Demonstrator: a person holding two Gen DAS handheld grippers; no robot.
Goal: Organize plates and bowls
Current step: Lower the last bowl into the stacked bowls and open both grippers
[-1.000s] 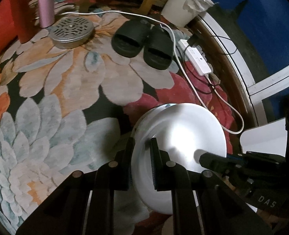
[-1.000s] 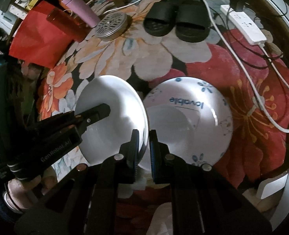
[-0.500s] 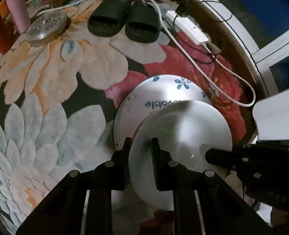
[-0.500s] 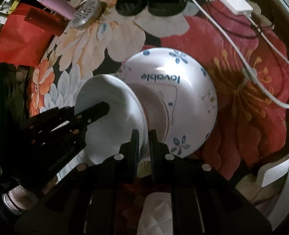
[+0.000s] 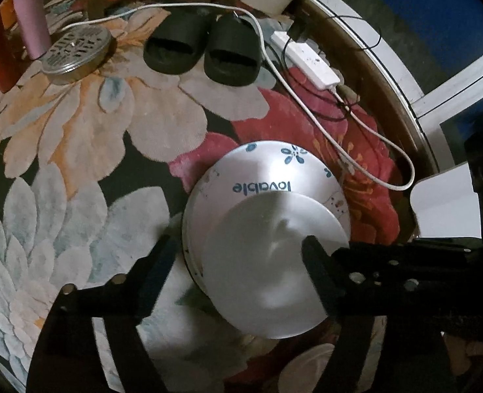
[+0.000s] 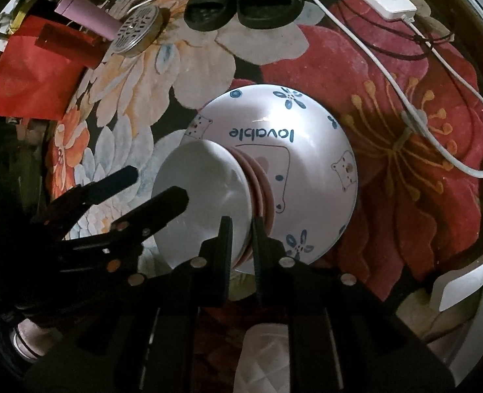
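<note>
Gripping the near rim of a plain white bowl (image 6: 205, 196), the right hand-held gripper (image 6: 241, 226) is keeping its jaws nearly together on that thin edge, with the bowl tipped on its side. This bowl is sitting at the near end of a short stack of pink-rimmed bowls (image 6: 262, 193), which is nesting inside a large white bowl (image 6: 313, 163) printed with "lovable", blue flowers and small bears. The large bowl is resting on a floral rug (image 5: 78, 150) on the floor. The left hand-held gripper (image 5: 238, 252) is standing wide, its jaws having just been opening, one finger left of the stack and the other over the plain bowl's face, neither pad pressing on it. Farther back on the rug, black slippers (image 5: 205, 49), a round perforated metal lid (image 5: 76, 55), a pink bottle (image 5: 32, 19) and a white power strip (image 5: 307, 62) with its cable (image 5: 356, 124) are lying well apart from the bowls.
</note>
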